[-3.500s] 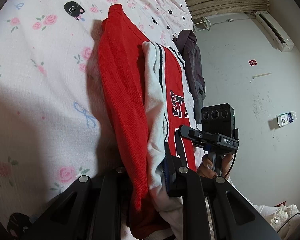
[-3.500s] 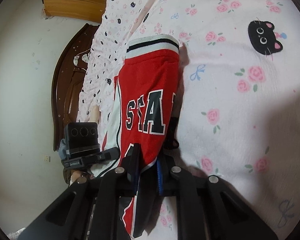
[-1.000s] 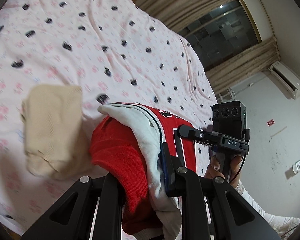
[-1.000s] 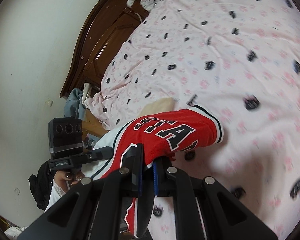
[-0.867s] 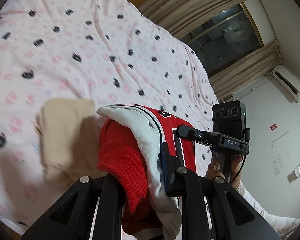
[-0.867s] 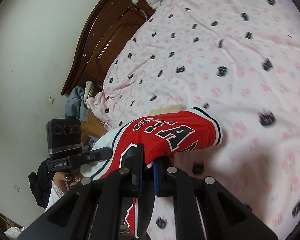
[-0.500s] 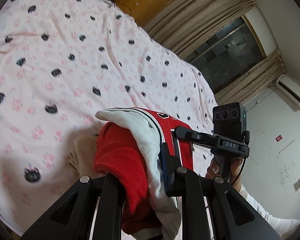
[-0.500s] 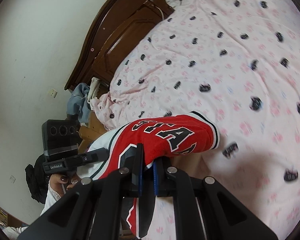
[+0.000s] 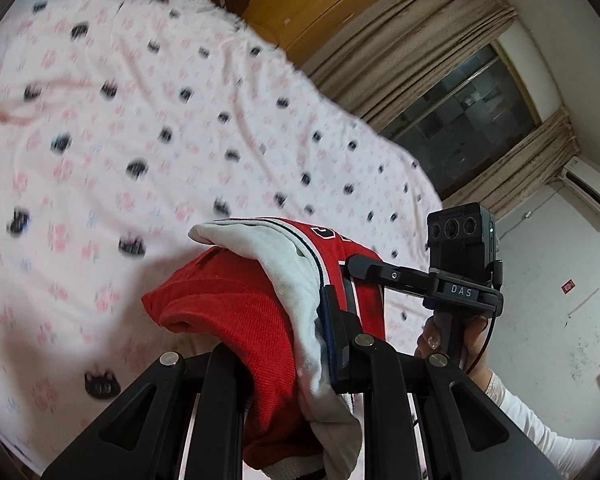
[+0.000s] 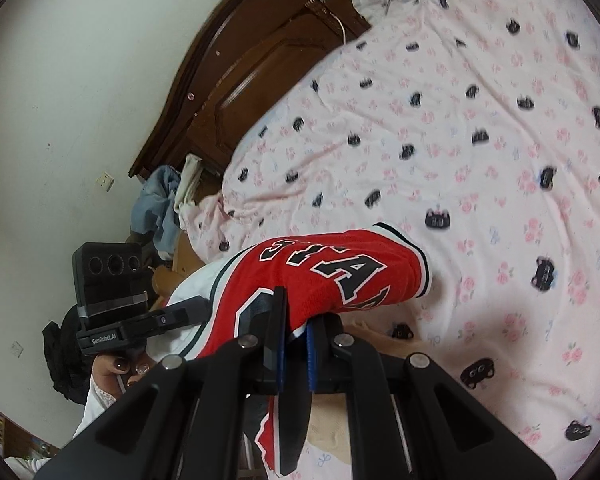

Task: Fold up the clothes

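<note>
— Garment first: where does the folded red knit jersey with white sleeves and black-and-white lettering [image 9: 256, 320] sit?

— Off the bed. It hangs in the air between the two claws, above the pink quilt printed with roses and black cat faces [image 9: 148, 128]. The left gripper [image 9: 300, 344] is clamped on its white-sleeve end; the right gripper [image 10: 294, 336] is pinched tight on the red lettered end.

— And its long axis?

— It runs from one claw to the other, across the person's front, with the free folded part jutting forward over the quilt. Neither hand is nearer; each holds an end.

— What lies below?

— A beige patch of cloth [image 10: 384, 340] shows just under the jersey's front edge, near the bed's close edge. The set-down likely goes straight down there, though little of it is visible.
</note>
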